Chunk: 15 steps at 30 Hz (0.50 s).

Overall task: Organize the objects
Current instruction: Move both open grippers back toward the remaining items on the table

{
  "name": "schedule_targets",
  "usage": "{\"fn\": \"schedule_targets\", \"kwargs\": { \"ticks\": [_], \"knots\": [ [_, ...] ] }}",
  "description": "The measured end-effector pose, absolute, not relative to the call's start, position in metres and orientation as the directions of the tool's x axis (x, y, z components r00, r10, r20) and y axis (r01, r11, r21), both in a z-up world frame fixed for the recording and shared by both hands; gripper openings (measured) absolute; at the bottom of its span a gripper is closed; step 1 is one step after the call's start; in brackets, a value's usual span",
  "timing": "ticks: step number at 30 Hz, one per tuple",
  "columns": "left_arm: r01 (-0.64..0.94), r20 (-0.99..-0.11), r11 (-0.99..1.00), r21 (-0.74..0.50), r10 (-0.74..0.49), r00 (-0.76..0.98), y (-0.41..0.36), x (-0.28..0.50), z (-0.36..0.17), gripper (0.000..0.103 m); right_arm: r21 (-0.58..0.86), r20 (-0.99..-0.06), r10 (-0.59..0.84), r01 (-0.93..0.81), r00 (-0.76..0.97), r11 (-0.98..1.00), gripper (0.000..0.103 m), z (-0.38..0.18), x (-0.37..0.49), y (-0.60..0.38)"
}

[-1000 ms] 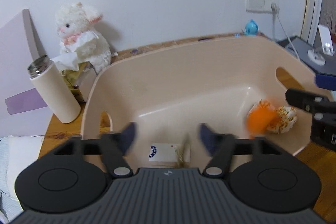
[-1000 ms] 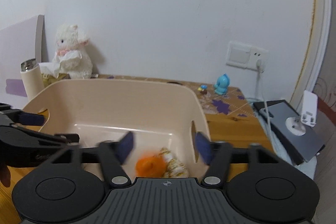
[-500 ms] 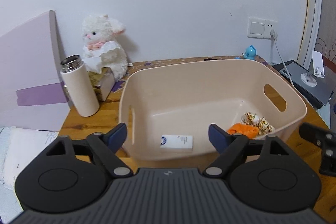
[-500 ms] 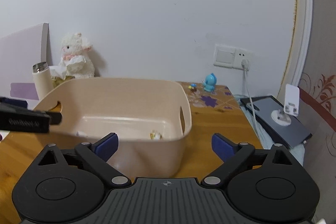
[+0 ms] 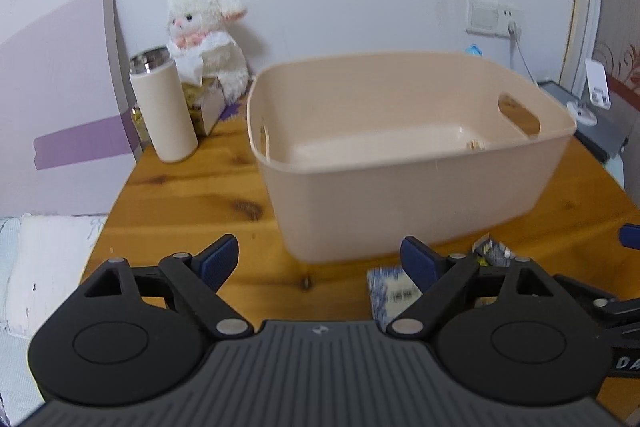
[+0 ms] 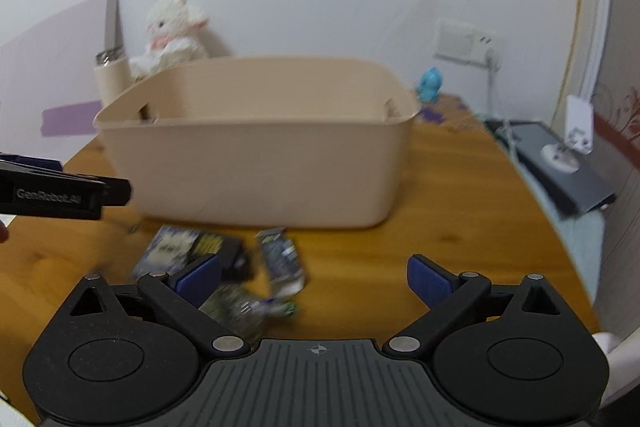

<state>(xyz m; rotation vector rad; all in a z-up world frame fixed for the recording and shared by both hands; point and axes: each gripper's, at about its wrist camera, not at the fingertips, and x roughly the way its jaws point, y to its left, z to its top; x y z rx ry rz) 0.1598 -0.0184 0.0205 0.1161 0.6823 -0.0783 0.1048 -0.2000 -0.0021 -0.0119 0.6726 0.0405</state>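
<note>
A beige plastic bin (image 5: pixel 400 163) stands on the wooden table (image 5: pixel 192 199); it also shows in the right wrist view (image 6: pixel 256 163). Several small snack packets (image 6: pixel 224 259) lie on the table in front of the bin; one packet (image 5: pixel 390 291) shows by the left gripper's right finger. A small item (image 5: pixel 476 145) shows inside the bin. My left gripper (image 5: pixel 320 259) is open and empty, in front of the bin. My right gripper (image 6: pixel 314 277) is open and empty above the packets. The left gripper's side (image 6: pixel 60 193) shows at the right view's left edge.
A cream thermos (image 5: pixel 162 107), a tissue box and a white plush lamb (image 5: pixel 204 39) stand at the back left. A blue toy figure (image 6: pixel 430 85) stands at the back right. A dark device with a white stand (image 6: pixel 560 163) lies off the table's right edge.
Both grippers have pulled back and down from above the bin to the table's front. The packets in front of the bin have come into view. Both stay open.
</note>
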Motion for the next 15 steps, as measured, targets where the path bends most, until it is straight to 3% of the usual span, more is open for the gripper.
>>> {"fn": "schedule_targets", "kwargs": {
  "ticks": [15],
  "knots": [
    [0.1,-0.696,0.993,0.068,-0.025,0.718,-0.005,0.157,-0.019,0.092,-0.027,-0.684,-0.007,-0.016,0.729,1.0,0.102,-0.042,0.12,-0.18]
  ]
}}
